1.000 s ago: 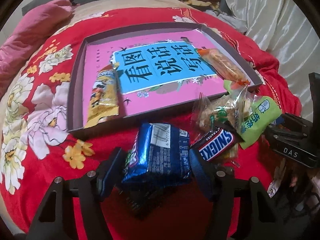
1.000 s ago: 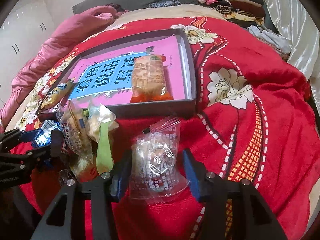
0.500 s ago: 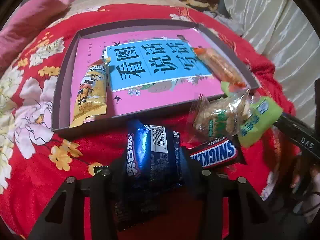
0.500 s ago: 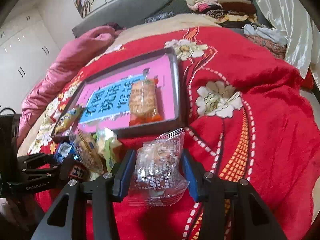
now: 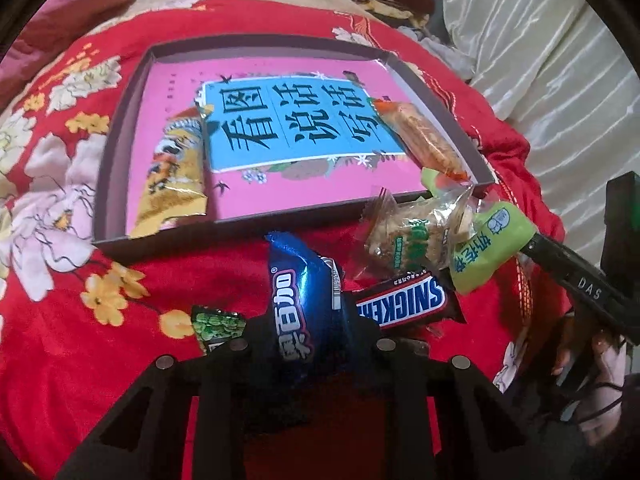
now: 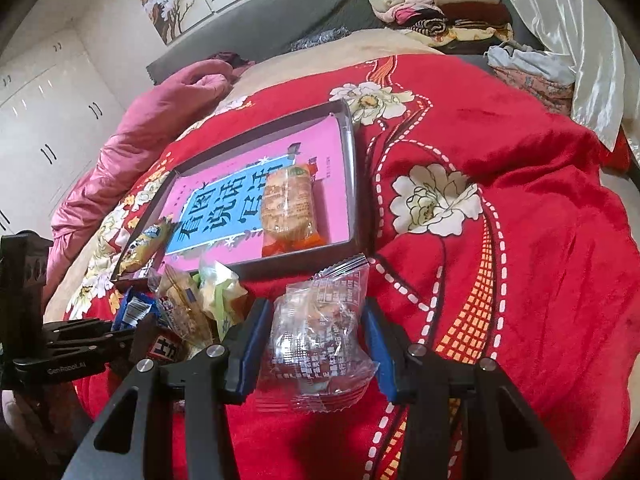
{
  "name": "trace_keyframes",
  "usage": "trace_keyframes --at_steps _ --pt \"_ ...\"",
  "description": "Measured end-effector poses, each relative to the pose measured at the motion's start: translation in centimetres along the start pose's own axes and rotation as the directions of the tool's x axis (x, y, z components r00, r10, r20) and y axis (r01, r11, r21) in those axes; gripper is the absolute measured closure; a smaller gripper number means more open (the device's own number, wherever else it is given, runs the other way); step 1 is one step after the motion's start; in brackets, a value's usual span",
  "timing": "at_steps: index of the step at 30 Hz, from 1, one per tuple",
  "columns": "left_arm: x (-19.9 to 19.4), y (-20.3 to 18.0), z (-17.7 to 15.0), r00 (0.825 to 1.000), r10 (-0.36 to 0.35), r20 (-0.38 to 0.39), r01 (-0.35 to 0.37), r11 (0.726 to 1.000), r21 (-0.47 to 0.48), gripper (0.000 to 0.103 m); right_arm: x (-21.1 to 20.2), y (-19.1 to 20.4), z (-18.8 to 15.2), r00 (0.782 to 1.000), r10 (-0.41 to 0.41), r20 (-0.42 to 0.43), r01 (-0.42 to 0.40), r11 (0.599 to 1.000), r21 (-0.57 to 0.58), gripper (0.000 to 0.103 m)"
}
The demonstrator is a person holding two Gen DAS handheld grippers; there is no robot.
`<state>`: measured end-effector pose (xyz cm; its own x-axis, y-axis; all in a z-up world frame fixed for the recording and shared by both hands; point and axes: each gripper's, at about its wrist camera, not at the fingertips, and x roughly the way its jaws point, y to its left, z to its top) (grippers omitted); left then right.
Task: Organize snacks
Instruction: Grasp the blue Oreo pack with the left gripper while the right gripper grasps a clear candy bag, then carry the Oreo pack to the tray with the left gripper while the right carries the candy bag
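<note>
**My bed and what lies on its red cover**

Before me the bed (image 6: 540, 208) wears a red flowered blanket (image 5: 80, 320). A shallow dark tray (image 5: 120, 152) rests on it. Just beside the tray's near edge lie loose snacks: a Snickers bar (image 5: 404, 300), a clear cracker packet (image 5: 408, 240), a small green pea packet (image 5: 218, 322). A pink quilt (image 6: 132, 152) is bunched along the far left side.

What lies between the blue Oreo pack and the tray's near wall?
Only bare red blanket separates the blue Oreo pack from the tray, seen in the left wrist view.
</note>
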<state>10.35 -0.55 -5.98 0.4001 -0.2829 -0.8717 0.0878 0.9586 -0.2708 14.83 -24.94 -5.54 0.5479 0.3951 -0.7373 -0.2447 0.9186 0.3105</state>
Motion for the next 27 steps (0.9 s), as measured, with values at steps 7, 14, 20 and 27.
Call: trace_keyframes --at_steps 7,14,20,27 --pt "1.2 0.0 0.3 1.0 -0.022 -0.004 0.022 0.999 -0.023 0.079 0.4 0.1 -0.1 1.0 0.022 -0.012 -0.022 1.0 0.0 0.056" --pt "-0.6 0.0 0.0 0.998 -0.06 0.037 0.061 0.997 -0.036 0.08 -1.3 0.2 0.3 0.996 0.07 0.063 -0.071 0.998 0.003 0.056" --pt "-2.8 -0.2 0.5 0.993 -0.071 0.096 0.076 0.996 -0.045 0.08 -2.7 0.3 0.7 0.988 0.079 0.132 -0.079 0.997 -0.005 0.056" --pt "-4.9 0.3 1.2 0.986 -0.063 0.156 0.074 0.995 -0.069 0.08 -3.2 0.5 1.3 0.98 0.092 0.176 -0.09 0.996 -0.021 0.056"
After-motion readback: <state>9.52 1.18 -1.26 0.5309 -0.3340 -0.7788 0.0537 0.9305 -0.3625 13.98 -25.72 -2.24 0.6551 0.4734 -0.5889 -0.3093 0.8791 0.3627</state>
